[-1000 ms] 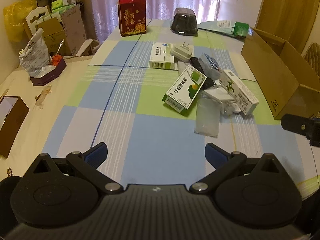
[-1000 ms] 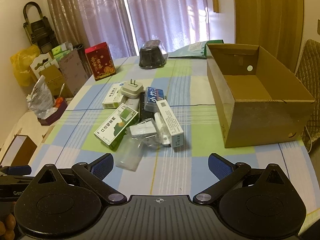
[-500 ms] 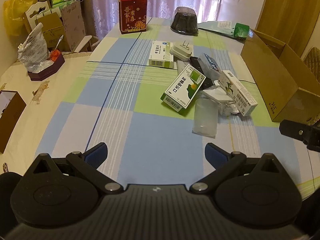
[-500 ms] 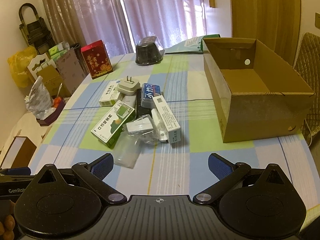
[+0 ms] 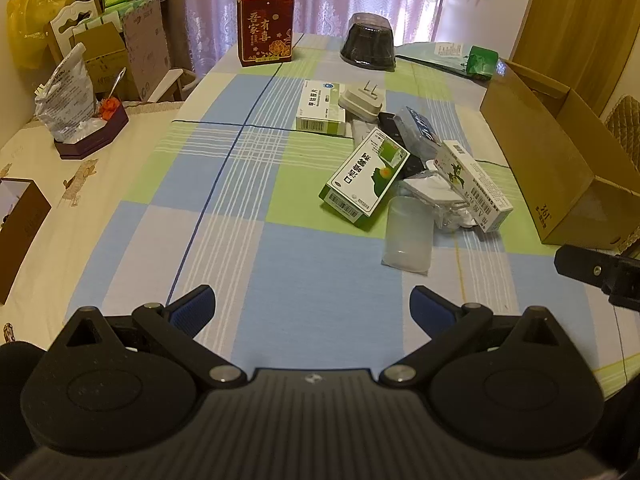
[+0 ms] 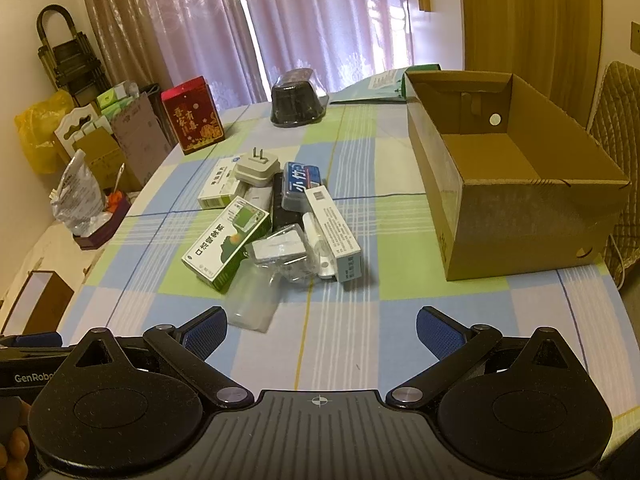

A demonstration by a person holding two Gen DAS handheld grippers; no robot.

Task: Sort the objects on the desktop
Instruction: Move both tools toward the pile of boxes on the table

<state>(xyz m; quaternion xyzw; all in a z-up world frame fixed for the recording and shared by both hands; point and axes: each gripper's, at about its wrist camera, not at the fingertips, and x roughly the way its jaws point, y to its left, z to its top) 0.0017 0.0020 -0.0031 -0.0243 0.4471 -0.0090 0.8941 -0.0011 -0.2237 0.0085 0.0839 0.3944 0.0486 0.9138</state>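
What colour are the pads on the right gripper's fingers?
Blue, on black arms; the pads show best in the right wrist view.

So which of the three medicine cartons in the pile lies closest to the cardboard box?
The long white carton with the barcode end, on the pile's right edge; the green-and-white carton and the small white one lie further left of the cardboard box.

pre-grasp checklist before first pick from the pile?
1. Left tool open, nothing held: ok.
2. Right tool open, nothing held: ok.
3. Carton open-topped, visible floor bare: ok.
4. Nearest pick, clear cup, lying flat at the pile's near edge, nothing on top: ok.
5. Green box free to lift: not ok, it leans on other items.
6. Path from pile to carton clear: ok.
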